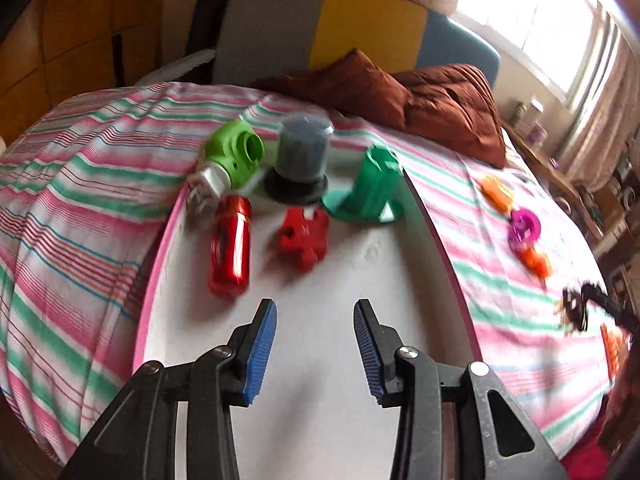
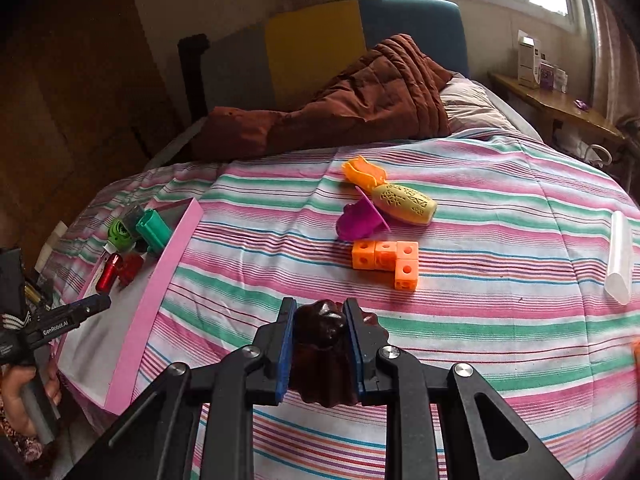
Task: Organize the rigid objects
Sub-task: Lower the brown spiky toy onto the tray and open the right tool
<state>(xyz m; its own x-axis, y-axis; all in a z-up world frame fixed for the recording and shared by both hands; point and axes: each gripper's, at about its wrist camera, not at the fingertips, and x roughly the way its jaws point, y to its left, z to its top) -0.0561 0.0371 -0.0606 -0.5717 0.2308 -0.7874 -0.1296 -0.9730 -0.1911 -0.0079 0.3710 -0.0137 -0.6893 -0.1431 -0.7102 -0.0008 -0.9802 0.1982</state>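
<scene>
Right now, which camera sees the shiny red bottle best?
The left wrist view: the red bottle lies large and whole on the white tray, though slightly blurred. The right wrist view shows it tiny at the far left edge, partly hidden.

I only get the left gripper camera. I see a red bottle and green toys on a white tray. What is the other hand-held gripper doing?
Observer: The right hand-held gripper is shut on a dark brown bumpy piece.
Operator: Is it over the tray?
Observer: No, it is above the striped bedsheet, right of the pink-edged tray.
Operator: What is in front of it?
Observer: An orange L of linked cubes lies on the sheet.
Operator: Anything more?
Observer: Yes, a clear tube lies near the right edge.
</scene>
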